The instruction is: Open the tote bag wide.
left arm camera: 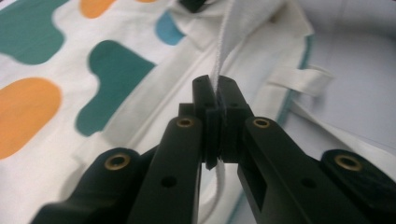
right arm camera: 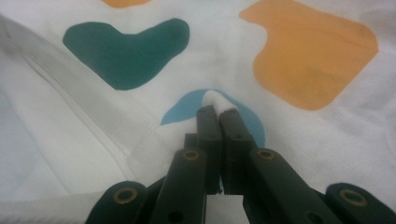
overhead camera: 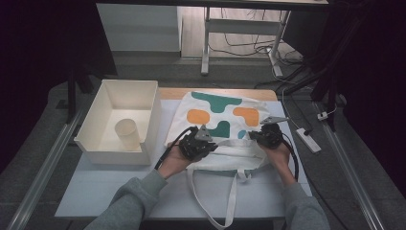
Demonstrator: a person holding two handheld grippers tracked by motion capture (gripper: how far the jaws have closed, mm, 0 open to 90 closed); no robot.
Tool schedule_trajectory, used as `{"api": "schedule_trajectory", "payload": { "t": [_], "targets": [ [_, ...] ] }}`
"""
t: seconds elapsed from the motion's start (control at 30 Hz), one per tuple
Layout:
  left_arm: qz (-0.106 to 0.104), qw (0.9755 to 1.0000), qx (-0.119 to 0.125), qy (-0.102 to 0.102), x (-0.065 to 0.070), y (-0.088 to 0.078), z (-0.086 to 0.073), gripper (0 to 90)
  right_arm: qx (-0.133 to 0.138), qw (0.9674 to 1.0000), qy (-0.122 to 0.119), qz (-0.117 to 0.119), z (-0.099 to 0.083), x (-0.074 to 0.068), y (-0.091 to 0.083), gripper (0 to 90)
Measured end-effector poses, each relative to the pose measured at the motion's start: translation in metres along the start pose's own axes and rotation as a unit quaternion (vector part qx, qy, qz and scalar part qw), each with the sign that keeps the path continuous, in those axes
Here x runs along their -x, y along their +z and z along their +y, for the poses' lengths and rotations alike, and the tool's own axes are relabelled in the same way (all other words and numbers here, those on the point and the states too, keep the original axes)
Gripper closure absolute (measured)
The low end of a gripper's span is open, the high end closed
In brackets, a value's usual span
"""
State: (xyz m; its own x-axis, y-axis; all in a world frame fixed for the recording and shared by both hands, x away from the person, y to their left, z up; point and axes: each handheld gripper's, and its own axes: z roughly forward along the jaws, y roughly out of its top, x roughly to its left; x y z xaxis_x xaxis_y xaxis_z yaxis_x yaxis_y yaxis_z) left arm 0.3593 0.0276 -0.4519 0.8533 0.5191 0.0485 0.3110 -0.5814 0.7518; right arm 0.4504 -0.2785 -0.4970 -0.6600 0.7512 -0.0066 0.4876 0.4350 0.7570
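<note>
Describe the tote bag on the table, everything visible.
The white cloth tote bag with teal, orange and blue blobs lies flat on the pale table, right of the white open bin. Its mouth faces the person and its long white straps trail toward the near edge. The left tongs are shut on a raised fabric edge; the right tongs pinch a fold at a blue blob.

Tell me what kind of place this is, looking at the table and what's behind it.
Probably a lab or recording workspace, not a home: a plain work table ringed by dark curtains, with loose cables and a power strip on the floor.
</note>
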Motion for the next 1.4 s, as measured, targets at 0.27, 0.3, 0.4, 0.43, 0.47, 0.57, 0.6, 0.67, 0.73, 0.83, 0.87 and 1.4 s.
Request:
{"api": "schedule_trajectory", "payload": {
  "t": [0.27,0.3,0.4,0.43,0.47,0.57,0.6,0.67,0.73,0.83,0.87,1.4],
  "targets": [
    [0.025,0.9993,-0.003,-0.027,-0.019,0.013,-0.004,87.6,0.013,0.9998,0.004,0.015,0.006,-0.002,-0.017,77.5],
    [0.025,0.9992,-0.003,-0.03,-0.021,0.014,-0.004,87.6,0.012,0.9997,0.007,0.022,0.006,-0.001,-0.02,72.7],
    [0.033,0.9986,-0.006,-0.041,-0.028,0.018,-0.006,87.4,0.025,0.9982,0.02,0.052,0.007,-0.002,-0.039,60.8],
    [0.033,0.9985,-0.007,-0.043,-0.029,0.019,-0.007,87.4,0.025,0.9982,0.02,0.052,0.007,-0.002,-0.039,60.8],
    [0.037,0.9982,-0.008,-0.046,-0.032,0.02,-0.007,87.3,0.029,0.9979,0.021,0.054,0.008,-0.002,-0.043,58.7],
    [0.044,0.9975,-0.011,-0.055,-0.038,0.023,-0.009,87.1,0.064,0.9961,0.015,0.059,0.013,-0.007,-0.069,51.1],
    [0.047,0.9971,-0.012,-0.059,-0.04,0.025,-0.01,87.1,0.064,0.9961,0.015,0.059,0.013,-0.007,-0.069,51.1],
    [0.055,0.9959,-0.017,-0.069,-0.045,0.028,-0.012,87.0,0.081,0.9942,-0.008,0.07,0.02,-0.02,-0.086,45.0],
    [0.058,0.9952,-0.021,-0.076,-0.049,0.032,-0.014,86.9,0.076,0.9933,-0.028,0.083,0.024,-0.03,-0.091,41.3],
    [0.052,0.9942,-0.029,-0.09,-0.053,0.038,-0.017,87.0,0.052,0.9908,-0.067,0.105,0.029,-0.052,-0.087,39.0],
    [0.054,0.9939,-0.029,-0.092,-0.053,0.039,-0.017,87.0,0.052,0.9908,-0.067,0.105,0.029,-0.052,-0.087,39.0],
    [0.051,0.9939,-0.032,-0.093,-0.055,0.04,-0.017,86.2,-0.062,0.9855,-0.134,0.083,0.039,-0.073,0.006,33.9]
  ]
}}
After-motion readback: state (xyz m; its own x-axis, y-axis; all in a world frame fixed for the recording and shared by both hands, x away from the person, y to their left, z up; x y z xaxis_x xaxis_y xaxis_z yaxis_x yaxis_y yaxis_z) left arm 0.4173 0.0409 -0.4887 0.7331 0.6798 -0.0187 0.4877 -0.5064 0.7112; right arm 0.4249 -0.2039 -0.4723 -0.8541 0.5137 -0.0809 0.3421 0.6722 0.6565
